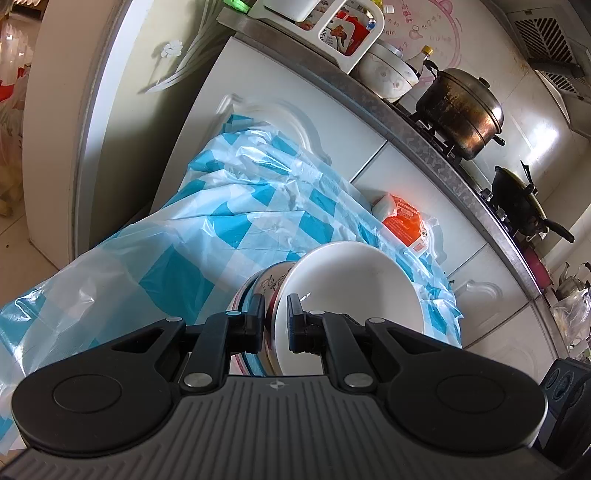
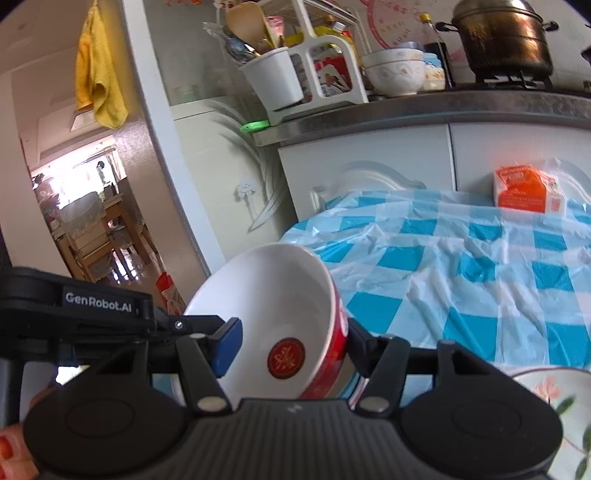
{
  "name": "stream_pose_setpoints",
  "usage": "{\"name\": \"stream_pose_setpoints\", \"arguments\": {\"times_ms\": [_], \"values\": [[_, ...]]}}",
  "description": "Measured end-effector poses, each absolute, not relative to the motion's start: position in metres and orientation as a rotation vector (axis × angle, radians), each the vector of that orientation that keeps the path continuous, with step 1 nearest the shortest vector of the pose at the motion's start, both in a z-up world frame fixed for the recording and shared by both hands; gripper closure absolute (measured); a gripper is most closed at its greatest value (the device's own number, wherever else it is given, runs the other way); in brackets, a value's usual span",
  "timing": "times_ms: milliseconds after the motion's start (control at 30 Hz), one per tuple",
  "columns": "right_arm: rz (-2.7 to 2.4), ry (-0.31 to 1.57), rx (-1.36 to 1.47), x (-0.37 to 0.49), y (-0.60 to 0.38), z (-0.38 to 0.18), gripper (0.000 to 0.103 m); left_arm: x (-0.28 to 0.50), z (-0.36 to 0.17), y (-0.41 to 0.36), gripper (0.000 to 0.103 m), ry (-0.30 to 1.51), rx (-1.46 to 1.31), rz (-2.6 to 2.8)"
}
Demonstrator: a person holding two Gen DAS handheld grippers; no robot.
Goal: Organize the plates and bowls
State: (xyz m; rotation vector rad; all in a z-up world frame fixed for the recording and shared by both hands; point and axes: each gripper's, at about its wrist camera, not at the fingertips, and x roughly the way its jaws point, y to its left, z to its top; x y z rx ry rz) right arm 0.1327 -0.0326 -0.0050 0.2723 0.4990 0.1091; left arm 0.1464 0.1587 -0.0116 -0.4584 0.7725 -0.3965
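Left gripper point(image 1: 276, 320) had its fingers point(image 1: 255, 323) pinched on the rim wall of a white bowl point(image 1: 351, 295), one pad outside, one inside; the bowl was tipped on edge, its mouth facing 2 o'clock in the left view, over the blue-check cloth point(image 1: 207, 221). Decorated outer wall showed just left of the rim. Orange pack point(image 1: 402, 221) lay on the cloth at 1 o'clock from the bowl, near the cabinet point(image 1: 332, 122). Counter above carried a rack point(image 1: 332, 26), a floral bowl point(image 1: 388, 74), a steel pot point(image 1: 461, 110) and a black wok point(image 1: 517, 199) towards 2 o'clock. Right gripper point(image 2: 291, 343) straddled a red bowl point(image 2: 280, 317) with a white inside and a red round mark at the bottom; the bowl was tilted, mouth towards 10 o'clock. Left blue pad point(image 2: 227, 345) sat inside the bowl, apart from the wall; whether the right finger touched the red outer wall, I could not tell, it was hidden behind the bowl. Jaws spread, not clamped. The other gripper's black body entered at 9 o'clock in the right view, beside the red bowl's rim. A floral plate point(image 2: 554, 413) lay at 4 o'clock, partly behind the gripper body. Yellow towel point(image 2: 98, 74) hung at 11 o'clock by the doorway
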Motion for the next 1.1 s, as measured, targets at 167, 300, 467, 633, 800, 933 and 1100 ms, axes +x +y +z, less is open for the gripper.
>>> {"name": "stream_pose_setpoints", "arguments": {"times_ms": [167,300,467,633,800,933,1100], "values": [[0.126,0.484,0.255,0.133,-0.031,-0.006,0.035,0.146,-0.011,0.158,0.096,0.772,-0.457,-0.395],[0.133,0.468,0.271,0.132,-0.033,-0.006,0.031,0.147,-0.012,0.158,0.096,0.773,-0.458,-0.395],[0.135,0.454,0.294,0.131,-0.035,-0.006,0.028,0.145,-0.013,0.159,0.096,0.772,-0.470,-0.391],[0.084,0.372,0.337,0.121,-0.047,0.003,0.014,0.142,-0.007,0.162,0.089,0.733,-0.460,-0.382],[0.033,0.342,0.449,0.116,-0.072,0.005,0.007,0.141,-0.004,0.163,0.083,0.701,-0.448,-0.358],[-0.014,0.324,0.501,0.109,-0.088,0.006,0.005,0.141,-0.002,0.160,0.073,0.682,-0.415,-0.336],[-0.062,0.307,0.529,0.099,-0.100,0.009,0.002,0.137,0.003,0.152,0.050,0.635,-0.343,-0.314]]}}
